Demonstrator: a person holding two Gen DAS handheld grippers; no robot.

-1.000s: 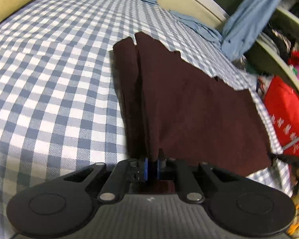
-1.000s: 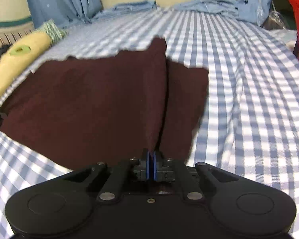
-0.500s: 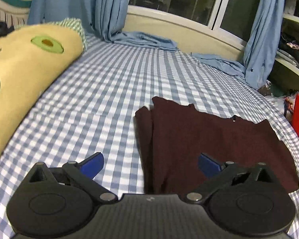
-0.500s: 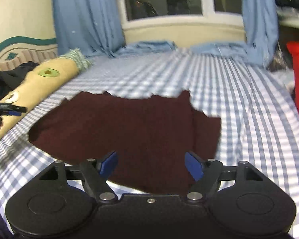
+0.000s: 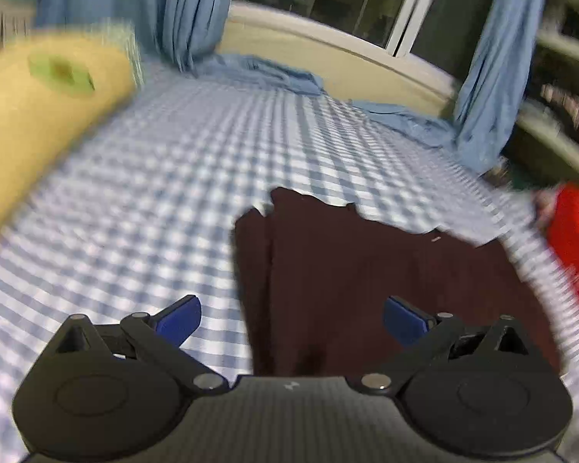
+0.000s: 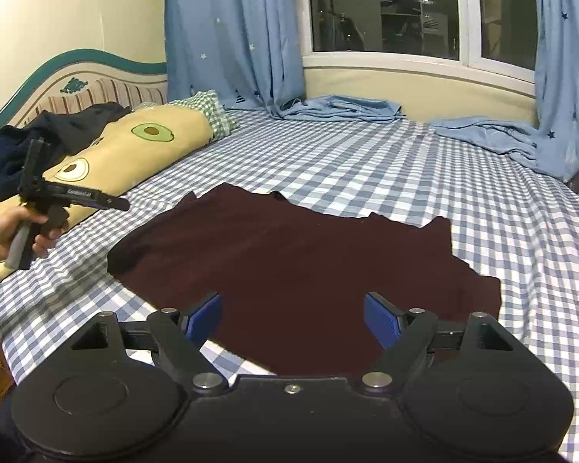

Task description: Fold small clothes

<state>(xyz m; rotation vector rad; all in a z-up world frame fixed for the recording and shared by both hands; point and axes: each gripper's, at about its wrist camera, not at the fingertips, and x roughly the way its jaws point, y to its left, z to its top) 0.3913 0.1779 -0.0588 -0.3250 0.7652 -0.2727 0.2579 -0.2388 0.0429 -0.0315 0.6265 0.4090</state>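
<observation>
The left claw is spread wide and holds nothing. The dark red cloth shirt lies flat on the blue checked bed. The right claw has just been opening, with nothing inside. For the next fold, grab two matching corners and lift both together.

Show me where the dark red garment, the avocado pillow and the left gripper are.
Dark red garment (image 6: 289, 254): right wrist view, middle of the cloth.
Avocado pillow (image 6: 150, 146): right wrist view, its yellow cover.
Left gripper (image 5: 291, 318): left wrist view, between its open fingertips.
</observation>
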